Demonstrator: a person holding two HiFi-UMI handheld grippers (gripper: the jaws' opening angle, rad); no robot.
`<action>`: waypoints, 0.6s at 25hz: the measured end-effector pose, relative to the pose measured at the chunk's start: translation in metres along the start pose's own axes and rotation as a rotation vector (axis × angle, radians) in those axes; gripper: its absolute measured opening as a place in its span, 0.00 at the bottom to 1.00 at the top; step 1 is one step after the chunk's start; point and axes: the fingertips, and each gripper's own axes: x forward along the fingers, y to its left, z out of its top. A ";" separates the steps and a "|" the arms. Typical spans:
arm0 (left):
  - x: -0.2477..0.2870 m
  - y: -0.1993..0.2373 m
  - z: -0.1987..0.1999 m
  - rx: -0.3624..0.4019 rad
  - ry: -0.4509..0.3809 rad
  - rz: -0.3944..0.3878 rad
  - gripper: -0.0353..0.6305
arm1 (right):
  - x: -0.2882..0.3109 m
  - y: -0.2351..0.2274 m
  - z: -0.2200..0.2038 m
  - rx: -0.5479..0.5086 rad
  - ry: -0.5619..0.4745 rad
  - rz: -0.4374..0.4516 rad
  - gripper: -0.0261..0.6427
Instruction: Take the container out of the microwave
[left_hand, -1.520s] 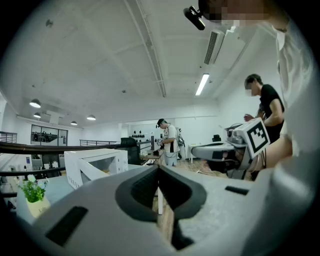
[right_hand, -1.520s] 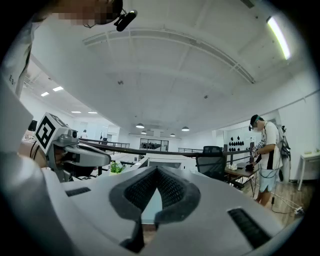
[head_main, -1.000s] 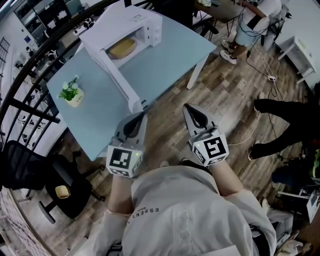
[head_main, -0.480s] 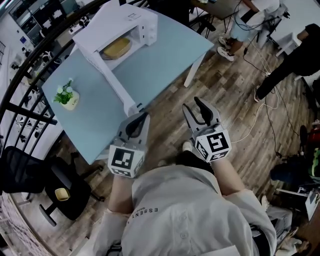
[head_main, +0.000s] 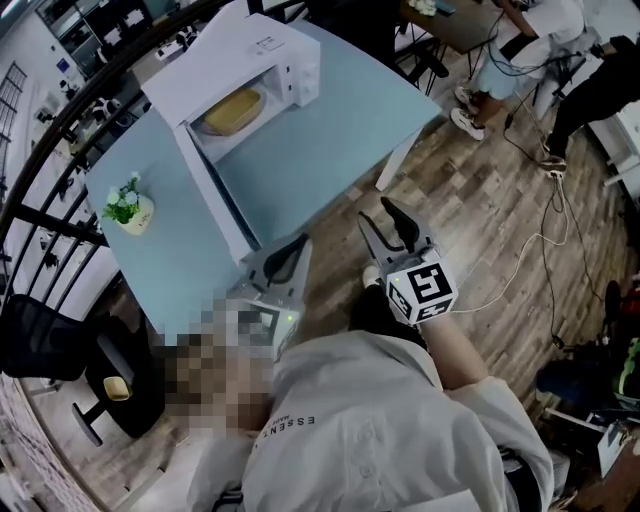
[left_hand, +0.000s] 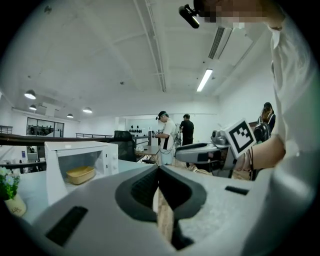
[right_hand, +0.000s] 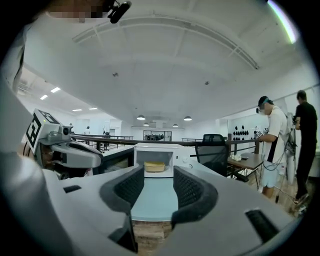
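Right tool (head_main: 379, 214) opening, empty, container (right_hand: 154, 166) beyond

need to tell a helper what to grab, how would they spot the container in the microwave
A white microwave stands on the light blue table, door swung open. Inside lies the container: shallow and yellow, the only thing in there, unlike the potted plant out on the tabletop.

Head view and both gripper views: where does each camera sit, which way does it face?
Head view: on the person's head, steeply down at table, microwave, left gripper, right gripper, shirt.
Left gripper view: on that gripper, level along shut jaws; right gripper at right.
Right gripper view: on that gripper, toward microwave between opening, empty jaws; left gripper at left.
All share the container in the microwave.
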 end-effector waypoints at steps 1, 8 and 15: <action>0.011 0.000 0.001 0.008 0.008 0.009 0.06 | 0.008 -0.010 0.000 0.005 0.000 0.022 0.30; 0.093 0.039 0.019 -0.010 0.048 0.158 0.06 | 0.068 -0.088 0.007 0.025 0.012 0.170 0.30; 0.156 0.066 0.036 -0.083 0.031 0.314 0.06 | 0.122 -0.143 0.014 0.006 0.023 0.342 0.30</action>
